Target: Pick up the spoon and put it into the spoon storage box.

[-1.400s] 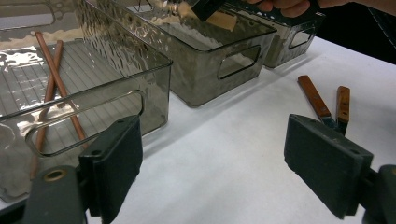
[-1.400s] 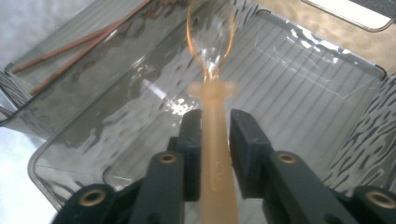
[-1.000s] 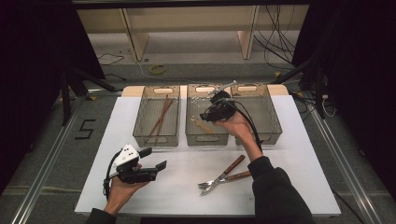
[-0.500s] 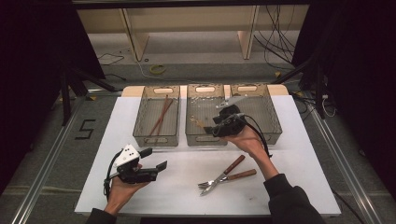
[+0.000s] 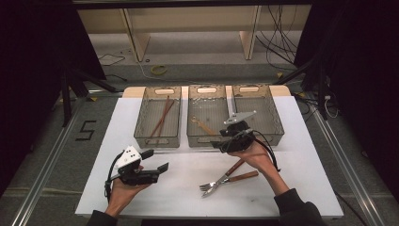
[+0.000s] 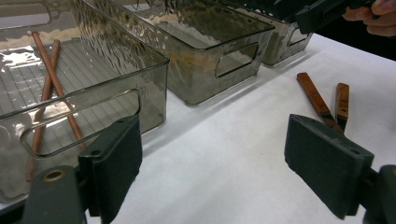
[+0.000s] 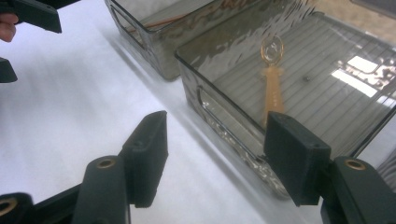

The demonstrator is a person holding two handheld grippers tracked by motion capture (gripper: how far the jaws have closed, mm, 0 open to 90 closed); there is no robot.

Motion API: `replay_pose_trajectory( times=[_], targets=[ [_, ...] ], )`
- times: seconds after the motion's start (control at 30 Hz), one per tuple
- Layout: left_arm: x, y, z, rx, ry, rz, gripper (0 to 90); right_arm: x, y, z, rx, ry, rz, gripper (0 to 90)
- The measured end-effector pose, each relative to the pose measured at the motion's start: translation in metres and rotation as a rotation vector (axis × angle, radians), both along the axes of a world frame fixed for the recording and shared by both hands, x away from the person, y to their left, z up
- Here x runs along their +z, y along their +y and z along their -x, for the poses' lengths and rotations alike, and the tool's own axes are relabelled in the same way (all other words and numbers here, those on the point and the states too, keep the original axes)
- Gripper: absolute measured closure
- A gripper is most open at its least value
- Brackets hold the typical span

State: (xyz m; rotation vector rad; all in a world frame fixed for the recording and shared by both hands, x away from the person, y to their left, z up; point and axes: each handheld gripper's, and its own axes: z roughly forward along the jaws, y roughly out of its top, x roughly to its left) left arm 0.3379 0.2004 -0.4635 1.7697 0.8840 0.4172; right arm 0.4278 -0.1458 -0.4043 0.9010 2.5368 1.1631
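R gripper (image 5: 225,144) jaws apart, empty, at front wall of middle bin (image 5: 207,137), spoon (image 5: 203,125) inside it, fork and knife (image 5: 229,178) on table just in front, L gripper (image 5: 155,160) jaws apart, empty, well left.

A: High view: fixed above the near edge, facing forward and down; whole white table (image 5: 301,155) and three bins in frame, floor beyond.

B: Left gripper view: low over the table, close, looking past its jaws at the left bin (image 6: 84,88), the middle bin (image 6: 210,60) and the wooden handles (image 6: 327,100).

A: Right gripper view: close, tilted, facing the middle bin (image 7: 299,84).

B: Shared: the middle bin and the white table.
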Motion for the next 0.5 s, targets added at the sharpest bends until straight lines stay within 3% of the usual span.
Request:
replay_pose_trajectory(
  times=[0.23, 0.5],
  targets=[
    [0.000, 0.000, 0.000, -0.002, -0.004, 0.001, 18.6, -0.014, -0.009, 0.000, -0.018, 0.030, 0.023, 40.5],
    [0.000, 0.000, 0.000, -0.003, -0.004, -0.001, 18.6, -0.026, -0.020, -0.001, -0.037, 0.051, 0.060, 49.0]
  ],
)
